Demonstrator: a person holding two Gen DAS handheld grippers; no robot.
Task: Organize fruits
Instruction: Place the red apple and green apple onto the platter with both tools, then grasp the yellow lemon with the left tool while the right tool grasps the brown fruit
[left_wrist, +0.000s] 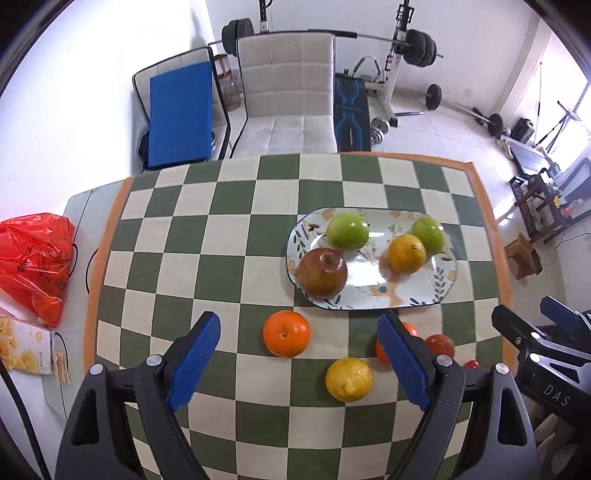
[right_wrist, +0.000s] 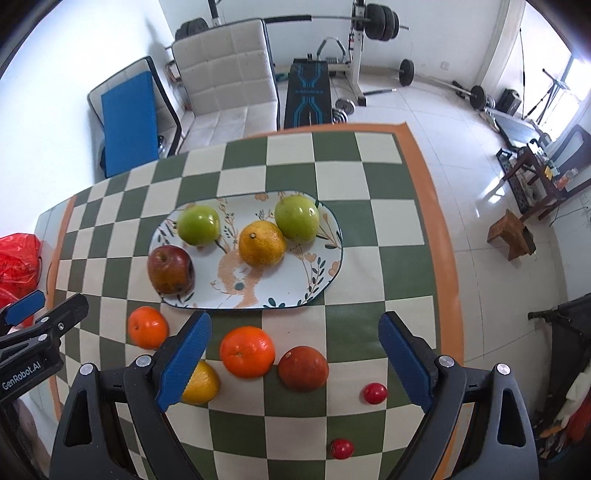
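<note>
Green-and-cream checks cover my table. I read "GenRobot.AI" on my left gripper where it edges into the right wrist view, and "DAS" on my right gripper in the left view. Both hang spread wide with nothing between the pads. On the floral plate sit two green apples, a red apple and a yellow orange. Loose on the cloth nearer me lie oranges, a lemon and two small red fruits.

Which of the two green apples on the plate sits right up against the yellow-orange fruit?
The right-hand green apple, near the plate's right end; it touches the yellow-orange fruit. The left green apple stands apart.
</note>
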